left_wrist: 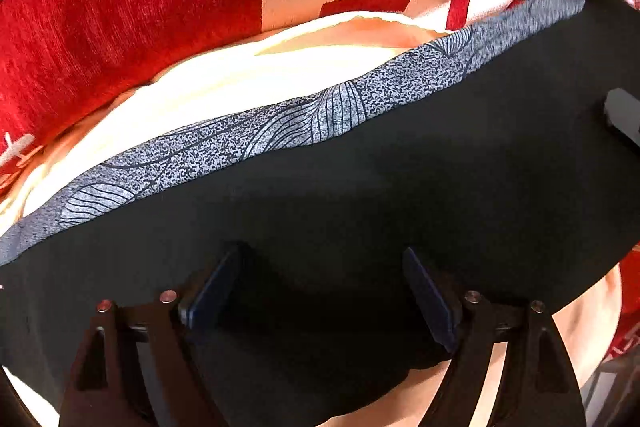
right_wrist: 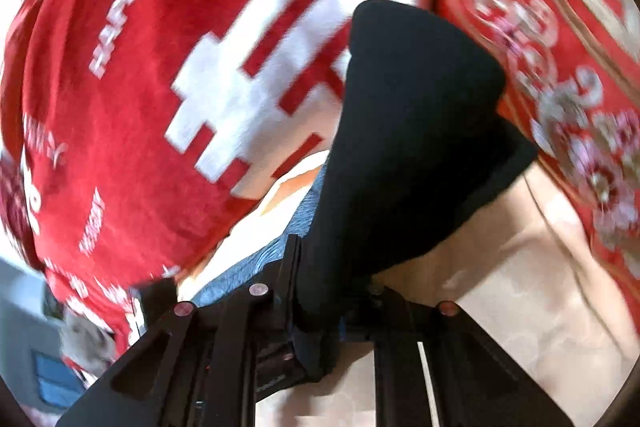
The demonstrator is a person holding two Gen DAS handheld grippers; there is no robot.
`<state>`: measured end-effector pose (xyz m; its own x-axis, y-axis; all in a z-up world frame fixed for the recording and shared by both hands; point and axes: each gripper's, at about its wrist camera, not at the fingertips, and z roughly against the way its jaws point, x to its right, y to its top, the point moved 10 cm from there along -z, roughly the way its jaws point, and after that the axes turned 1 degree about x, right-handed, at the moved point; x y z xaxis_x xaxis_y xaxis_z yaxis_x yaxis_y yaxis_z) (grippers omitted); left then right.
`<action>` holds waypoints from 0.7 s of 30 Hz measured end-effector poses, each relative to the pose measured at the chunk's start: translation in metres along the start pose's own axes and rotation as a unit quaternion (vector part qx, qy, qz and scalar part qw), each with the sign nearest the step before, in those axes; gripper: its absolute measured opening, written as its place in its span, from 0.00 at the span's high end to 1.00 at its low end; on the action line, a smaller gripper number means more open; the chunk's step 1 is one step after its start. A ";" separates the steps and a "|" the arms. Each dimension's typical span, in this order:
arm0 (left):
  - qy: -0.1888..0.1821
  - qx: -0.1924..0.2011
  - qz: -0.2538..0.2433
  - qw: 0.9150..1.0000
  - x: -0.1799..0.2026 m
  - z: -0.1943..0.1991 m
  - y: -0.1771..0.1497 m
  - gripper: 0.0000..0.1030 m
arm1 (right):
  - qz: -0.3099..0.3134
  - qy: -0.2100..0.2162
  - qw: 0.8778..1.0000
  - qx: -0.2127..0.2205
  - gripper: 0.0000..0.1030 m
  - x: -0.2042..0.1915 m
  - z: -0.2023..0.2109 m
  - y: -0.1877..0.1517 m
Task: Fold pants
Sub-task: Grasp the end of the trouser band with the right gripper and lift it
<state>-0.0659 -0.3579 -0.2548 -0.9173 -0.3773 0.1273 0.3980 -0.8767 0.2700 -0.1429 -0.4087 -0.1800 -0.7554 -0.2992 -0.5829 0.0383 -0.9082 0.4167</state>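
Black cloth of the pants (left_wrist: 400, 195) fills my left wrist view, right at the lens. Under it I see a red blanket (left_wrist: 120, 7) with white blocks and lettering, and a cream sheet (left_wrist: 208, 99) showing between blanket and pants. At the right view's lower left I can just see a grey and blue patch of room, too blurred to read. I count one pair of pants, with one blue-grey patterned band (left_wrist: 280, 127) along its far edge, and two tongs. My left gripper (left_wrist: 324, 287) has its fingers spread apart, the black cloth lying between and under them. My right gripper (right_wrist: 320, 311) is pinched on a gathered fold of the pants (right_wrist: 416, 131), which rises from the fingers.
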 end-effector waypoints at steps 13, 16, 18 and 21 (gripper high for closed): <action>-0.016 -0.001 0.090 0.996 -0.125 0.058 -0.021 0.18 | 0.195 -0.068 0.978 -0.015 0.84 -0.103 -0.001 -0.028; 0.010 -0.001 0.120 0.993 -0.184 0.075 -0.035 0.18 | 0.249 -0.086 0.964 -0.029 0.84 -0.133 -0.018 -0.056; 0.030 -0.002 0.135 0.990 -0.219 0.083 -0.046 0.18 | 0.281 -0.096 0.954 -0.041 0.84 -0.151 -0.033 -0.076; 0.058 -0.017 0.164 0.985 -0.275 0.089 -0.070 0.18 | 0.328 -0.110 0.936 -0.067 0.81 -0.174 -0.064 -0.120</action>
<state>0.1593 -0.1663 -0.2236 -0.7350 -0.6718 0.0921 0.6746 -0.7108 0.1992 0.0263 -0.2667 -0.1730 -0.6563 -0.7515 -0.0681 0.6115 -0.5825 0.5355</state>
